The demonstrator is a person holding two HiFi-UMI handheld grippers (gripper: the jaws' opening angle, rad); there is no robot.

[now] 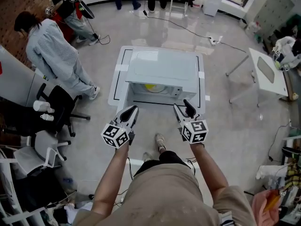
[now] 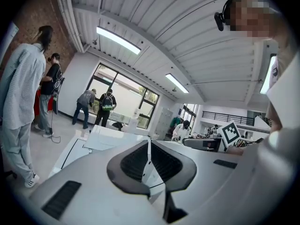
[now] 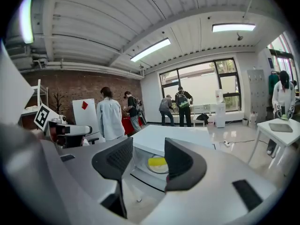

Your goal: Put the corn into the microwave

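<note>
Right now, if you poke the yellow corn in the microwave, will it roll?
Probably a little: the corn looks rounded and lies loose on a plate. It holds a straight shape, so likely firm, not floppy.

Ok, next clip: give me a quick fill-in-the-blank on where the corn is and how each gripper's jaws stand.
1. The corn lies ___ the microwave, on its round plate.
2. On the left gripper, the jaws are ___ (open or shut).
3. On the right gripper, the jaws stand apart and hold ___.
Missing words: inside; shut; nothing.
</note>
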